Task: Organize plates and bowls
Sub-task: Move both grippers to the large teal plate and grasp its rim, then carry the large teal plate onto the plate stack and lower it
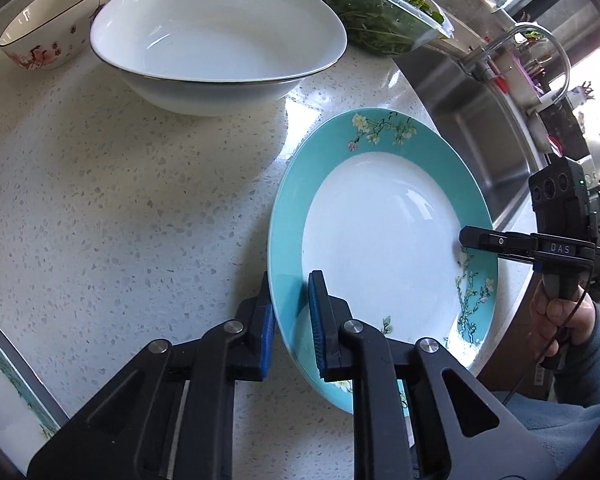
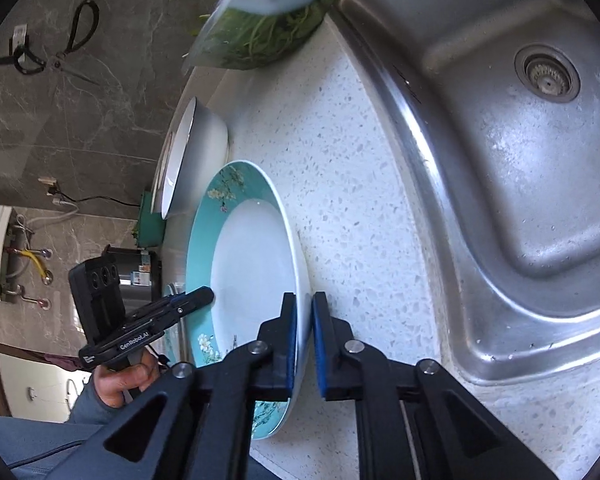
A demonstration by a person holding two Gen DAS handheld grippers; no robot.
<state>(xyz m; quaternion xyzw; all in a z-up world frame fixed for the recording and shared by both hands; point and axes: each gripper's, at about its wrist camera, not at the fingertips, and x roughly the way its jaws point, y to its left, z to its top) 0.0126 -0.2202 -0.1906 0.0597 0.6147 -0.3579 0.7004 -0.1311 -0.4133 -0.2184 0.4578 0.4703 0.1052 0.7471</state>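
worktop (image 1: 120, 200): white speckled stone | sink (image 2: 500, 160): steel basin set into the worktop's edge, drain at its far end | clear container of leafy greens (image 1: 380, 12): at the worktop's far edge beside the sink | scissors (image 2: 66, 54): hanging on the grey marbled wall | tap (image 1: 540, 44): curved, behind the sink

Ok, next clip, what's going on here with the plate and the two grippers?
A person holds a gripper in each hand, and both are clamped on one teal-rimmed plate lying on the speckled counter beside the sink. The left gripper pinches the rim on one side, the right gripper the opposite side. The plate looks not yet lifted. A large white bowl and a small floral bowl sit further back, untouched.
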